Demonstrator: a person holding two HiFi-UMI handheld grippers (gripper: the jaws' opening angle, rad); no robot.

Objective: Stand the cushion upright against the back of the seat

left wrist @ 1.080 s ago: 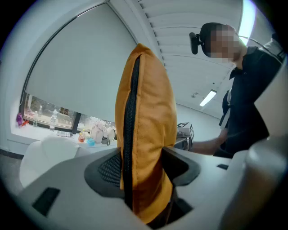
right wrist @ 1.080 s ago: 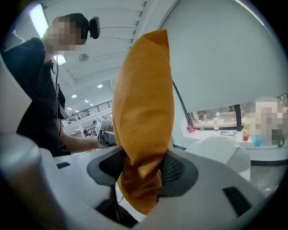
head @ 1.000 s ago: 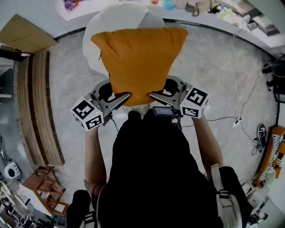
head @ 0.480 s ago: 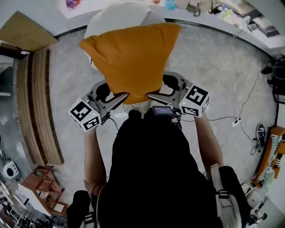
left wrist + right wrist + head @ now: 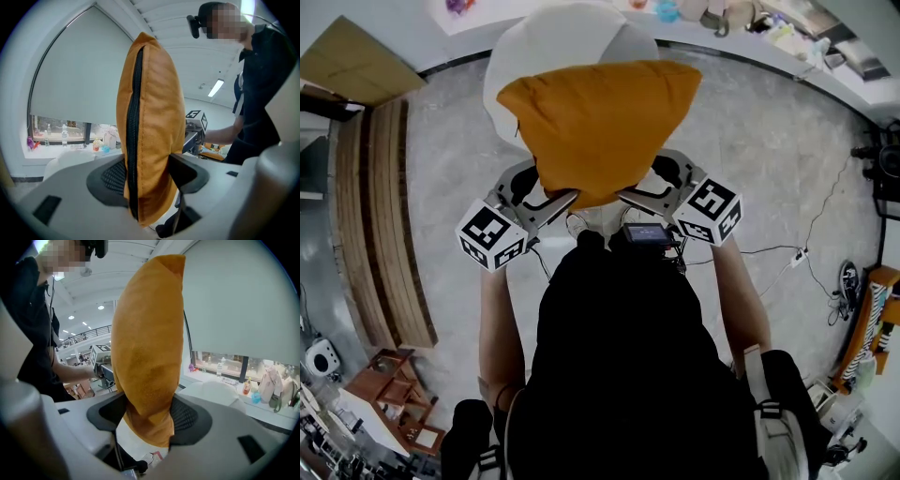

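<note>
An orange cushion (image 5: pixel 600 127) hangs in the air in front of me, over the white round seat (image 5: pixel 553 33). Its lower corners are pinched from both sides. My left gripper (image 5: pixel 558 202) is shut on the zip edge (image 5: pixel 136 140), with the pads pressing either side. My right gripper (image 5: pixel 633 199) stands wide, and both its pads press on the thick cushion (image 5: pixel 150 357) between them. In both gripper views the cushion rises upright from the jaws. The white seat (image 5: pixel 211 392) shows low behind it.
A slatted wooden bench (image 5: pixel 380 216) runs along the left. Cables (image 5: pixel 797 253) trail over the grey floor at right. A counter with small items (image 5: pixel 722 14) lines the back wall. A small wooden stool (image 5: pixel 394 394) stands at lower left.
The cushion swung left, then came back to the middle and moved farther from me over the seat. Both grippers moved with it, and the left one rolled a little.
</note>
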